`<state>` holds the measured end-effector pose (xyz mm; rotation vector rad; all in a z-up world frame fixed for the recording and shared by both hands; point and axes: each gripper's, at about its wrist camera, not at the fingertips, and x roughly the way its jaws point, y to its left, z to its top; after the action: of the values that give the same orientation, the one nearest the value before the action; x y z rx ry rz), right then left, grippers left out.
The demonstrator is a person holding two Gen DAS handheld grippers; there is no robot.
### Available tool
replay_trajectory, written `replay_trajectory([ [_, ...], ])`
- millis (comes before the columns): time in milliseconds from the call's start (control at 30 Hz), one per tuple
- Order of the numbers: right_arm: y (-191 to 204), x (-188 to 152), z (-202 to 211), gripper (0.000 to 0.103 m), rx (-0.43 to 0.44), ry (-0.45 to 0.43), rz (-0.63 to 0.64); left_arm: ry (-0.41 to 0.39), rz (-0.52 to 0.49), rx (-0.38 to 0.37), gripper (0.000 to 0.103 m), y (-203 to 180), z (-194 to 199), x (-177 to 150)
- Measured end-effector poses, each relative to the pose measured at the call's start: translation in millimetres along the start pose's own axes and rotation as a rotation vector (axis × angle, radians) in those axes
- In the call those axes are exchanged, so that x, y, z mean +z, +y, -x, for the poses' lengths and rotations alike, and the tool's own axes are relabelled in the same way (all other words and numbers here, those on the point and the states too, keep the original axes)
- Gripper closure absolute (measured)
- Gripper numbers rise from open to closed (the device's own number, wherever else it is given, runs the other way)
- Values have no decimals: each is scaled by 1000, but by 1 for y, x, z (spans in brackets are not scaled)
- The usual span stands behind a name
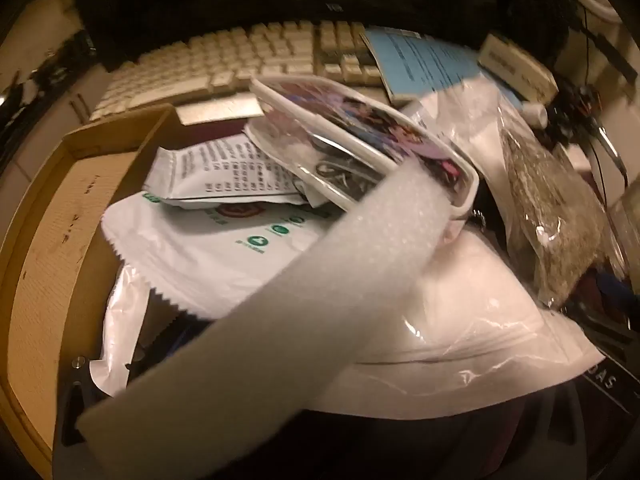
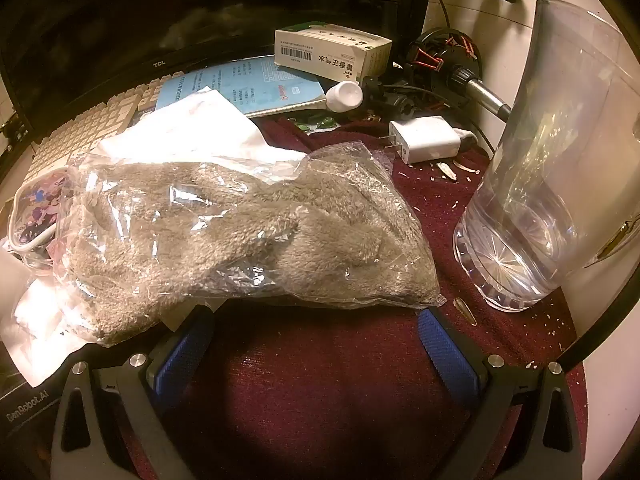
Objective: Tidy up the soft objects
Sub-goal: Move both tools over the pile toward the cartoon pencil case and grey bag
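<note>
In the left wrist view a long white foam strip (image 1: 288, 300) runs from the bottom left up across the pile; my left gripper is hidden under it and seems shut on it. Below lie white plastic pouches (image 1: 224, 248) and a clear bag of white soft material (image 1: 460, 300). A grey plush cloth in a clear bag (image 2: 248, 236) lies on the dark red mat, also seen in the left wrist view (image 1: 552, 216). My right gripper (image 2: 316, 344) is open with blue pads (image 2: 448, 352), just short of that bag's near edge and empty.
A cardboard box (image 1: 60, 240) stands at left. A beige keyboard (image 1: 240, 60) and blue booklet (image 2: 248, 84) lie behind. A tall clear glass (image 2: 552, 184) stands at right, with a white charger (image 2: 428, 140), a medicine box (image 2: 332, 52) and a small white bottle (image 2: 344, 96) behind.
</note>
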<state>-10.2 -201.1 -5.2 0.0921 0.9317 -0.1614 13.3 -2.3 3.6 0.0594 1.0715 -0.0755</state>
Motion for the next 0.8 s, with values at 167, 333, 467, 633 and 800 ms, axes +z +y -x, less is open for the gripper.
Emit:
replay_trajectory([
  [167, 0, 0, 0, 0, 0, -1, 0, -36, -29, -15, 0, 1, 0, -3],
  [333, 0, 0, 0, 0, 0, 0, 0, -49, -30, -14, 0, 0, -1, -4],
  [467, 1, 2, -1, 0, -9, 6, -3, -75, -31, -21, 0, 2, 4, -11],
  [633, 0, -8, 12, 0, 9, 20, -15, -124, -69, -53, 0, 0, 30, -26],
  [800, 4, -28, 61, 0, 68, -56, 6, -211, -167, -38, 0, -2, 68, -43],
])
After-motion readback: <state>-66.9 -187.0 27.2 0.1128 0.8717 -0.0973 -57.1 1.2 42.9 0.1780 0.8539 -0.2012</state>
